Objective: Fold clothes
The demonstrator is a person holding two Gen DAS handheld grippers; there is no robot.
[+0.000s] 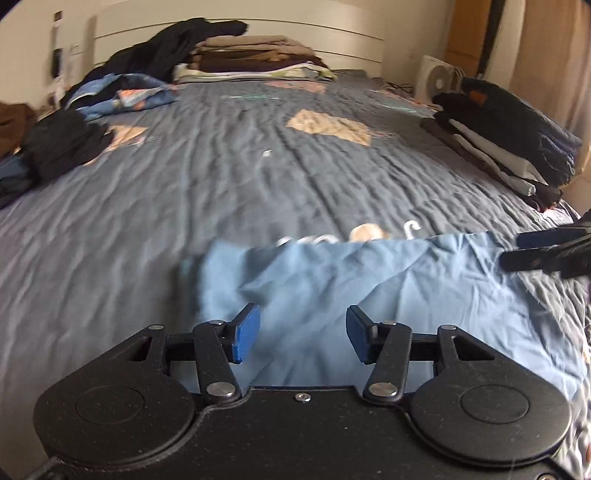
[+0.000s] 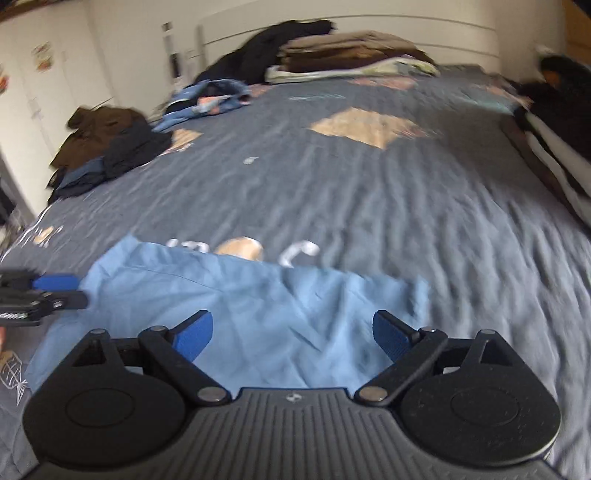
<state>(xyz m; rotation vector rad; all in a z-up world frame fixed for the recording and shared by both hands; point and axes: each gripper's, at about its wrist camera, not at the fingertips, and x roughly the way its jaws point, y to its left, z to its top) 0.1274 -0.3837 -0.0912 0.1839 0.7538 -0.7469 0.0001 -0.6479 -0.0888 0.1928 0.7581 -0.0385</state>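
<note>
A light blue garment (image 1: 332, 288) lies crumpled and spread on the grey-blue bedspread (image 1: 221, 177) near the bed's front edge. My left gripper (image 1: 302, 332) hovers over its left part, its blue pads apart and nothing pinched between them. My right gripper (image 1: 517, 249) comes in from the right edge of that view. In the right wrist view the same garment (image 2: 258, 295) lies under my right gripper (image 2: 293, 338), whose jaws stand wide with only flat cloth below. The left gripper (image 2: 66, 291) shows at that view's left edge, beside the garment's left end.
A stack of folded clothes (image 1: 255, 55) and a dark heap (image 1: 166, 48) sit by the white headboard (image 1: 332, 33). Another folded stack (image 1: 509, 140) lies along the right edge. Dark and blue loose clothes (image 1: 62, 144) lie at the left. A white fan (image 1: 436, 77) stands at the far right.
</note>
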